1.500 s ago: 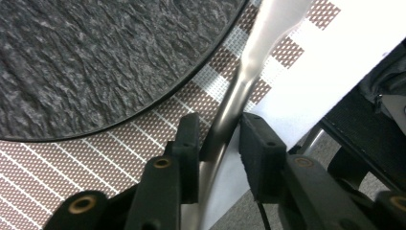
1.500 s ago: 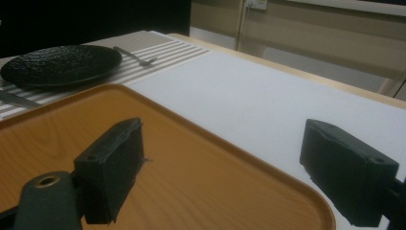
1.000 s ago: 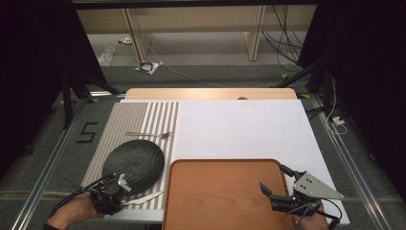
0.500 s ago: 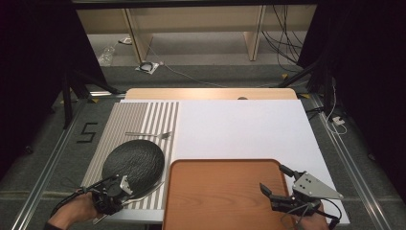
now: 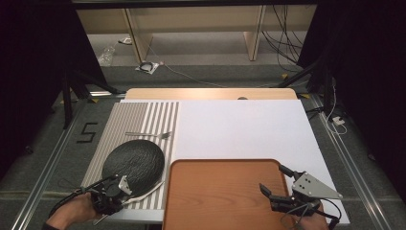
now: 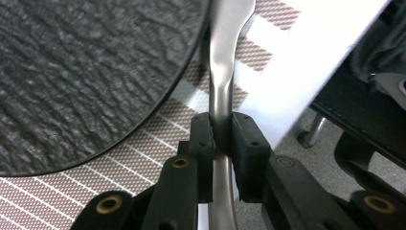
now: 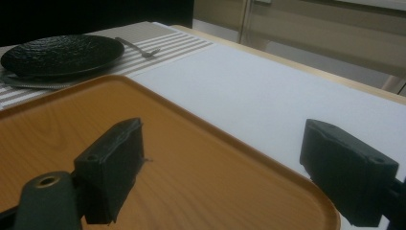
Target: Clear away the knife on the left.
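Here the left gripper (image 6: pixel 221 143) has its two black pads clamped on the slim steel handle of a piece of cutlery (image 6: pixel 221 72), which runs straight up between them and widens just past the rim of the black plate (image 6: pixel 81 72); which kind of utensil it is cannot be told. The handle lies on the striped placemat (image 6: pixel 57 191), close to the plate's edge and near the table's front border. From above, the left hand (image 5: pixel 72 213) comes in low at the bottom left, the gripper (image 5: pixel 112 191) angled toward the plate's near rim. Against the picture from a second ago, that gripper sits a little further toward the table's front edge, and its jaws have just been closing, with the handle between them. The right gripper (image 7: pixel 222 163) hangs with its pads spread wide and nothing between them, above the near right corner of the brown tray (image 7: pixel 191 158); the high view shows it (image 5: pixel 282 184) in the same spot as before. Farther off, a fork (image 5: pixel 148 134) lies across the placemat beyond the plate, and the white sheet (image 5: pixel 239 127) covers the rest of the table.
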`<state>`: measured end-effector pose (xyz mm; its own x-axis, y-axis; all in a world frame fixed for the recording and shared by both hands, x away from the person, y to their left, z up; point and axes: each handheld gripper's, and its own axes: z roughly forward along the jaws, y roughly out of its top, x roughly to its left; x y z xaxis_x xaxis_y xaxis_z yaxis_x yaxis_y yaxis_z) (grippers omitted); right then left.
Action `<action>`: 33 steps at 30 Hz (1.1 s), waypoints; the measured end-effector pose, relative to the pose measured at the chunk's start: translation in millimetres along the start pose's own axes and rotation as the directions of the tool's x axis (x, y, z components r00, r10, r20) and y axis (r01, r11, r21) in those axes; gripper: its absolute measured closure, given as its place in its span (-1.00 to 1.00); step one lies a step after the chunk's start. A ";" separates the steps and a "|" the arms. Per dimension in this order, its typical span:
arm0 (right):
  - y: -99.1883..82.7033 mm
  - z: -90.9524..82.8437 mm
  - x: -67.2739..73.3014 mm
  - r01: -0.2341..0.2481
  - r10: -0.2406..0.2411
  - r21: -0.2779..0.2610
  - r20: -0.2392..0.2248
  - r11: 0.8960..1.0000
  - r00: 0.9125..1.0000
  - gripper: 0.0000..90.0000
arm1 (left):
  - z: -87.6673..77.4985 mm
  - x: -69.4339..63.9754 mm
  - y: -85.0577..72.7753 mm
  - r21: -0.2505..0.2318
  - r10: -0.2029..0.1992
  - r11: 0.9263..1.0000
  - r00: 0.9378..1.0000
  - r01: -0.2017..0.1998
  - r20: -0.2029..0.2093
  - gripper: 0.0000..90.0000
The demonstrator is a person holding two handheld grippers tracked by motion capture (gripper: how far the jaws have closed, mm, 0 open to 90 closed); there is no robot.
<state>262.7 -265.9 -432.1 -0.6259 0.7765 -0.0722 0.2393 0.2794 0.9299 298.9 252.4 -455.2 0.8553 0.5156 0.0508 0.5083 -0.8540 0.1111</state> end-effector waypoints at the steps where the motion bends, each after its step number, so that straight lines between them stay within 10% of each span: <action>1: 0.0 0.1 0.0 0.001 -0.001 0.000 -0.001 1.000 1.000 -0.64 | -1.6 -1.5 0.8 0.001 0.008 1.000 1.000 -0.008 0.003 0.77; 14: 0.0 0.7 0.8 0.006 -0.006 -0.006 -0.007 1.000 1.000 -0.64 | -16.2 -13.3 13.3 -0.076 0.015 0.997 1.000 -0.016 -0.016 0.77; 33: 0.2 0.6 1.0 0.004 -0.004 -0.007 -0.008 1.000 1.000 -0.64 | -27.2 -31.0 68.3 -0.253 0.002 0.968 1.000 0.003 0.020 0.77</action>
<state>262.6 -264.7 -432.2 -0.6330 0.7707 -0.0733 0.2314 0.2787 0.9321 304.4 180.0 -422.1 0.8583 0.5123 0.0308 0.4689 -0.8072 0.3585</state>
